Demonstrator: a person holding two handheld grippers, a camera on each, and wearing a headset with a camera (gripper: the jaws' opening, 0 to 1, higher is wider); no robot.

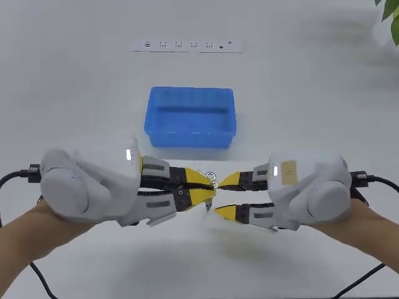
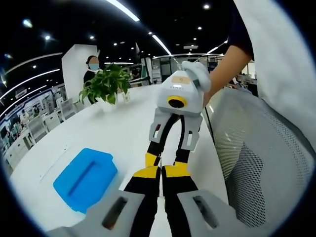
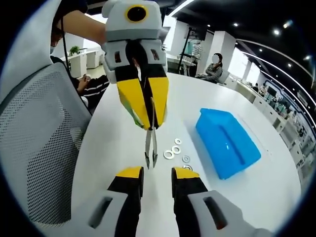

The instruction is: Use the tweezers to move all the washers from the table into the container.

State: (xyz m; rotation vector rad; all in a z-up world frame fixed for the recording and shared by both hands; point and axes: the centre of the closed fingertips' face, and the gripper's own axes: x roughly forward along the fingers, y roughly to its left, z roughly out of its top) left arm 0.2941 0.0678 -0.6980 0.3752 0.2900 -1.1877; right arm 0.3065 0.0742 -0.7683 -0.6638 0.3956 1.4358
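My left gripper and right gripper face each other tip to tip over the white table. In the right gripper view the left gripper comes down from the top, its yellow jaws shut on metal tweezers whose tips hang just above the table. Several washers lie just right of those tips, also seen as washers between the grippers. The right gripper stands open with nothing between its jaws. A blue container sits beyond the washers.
A white power strip lies at the table's far side. Plant leaves reach in at the far right corner. A mesh chair stands beside the table, and cables trail from both grippers.
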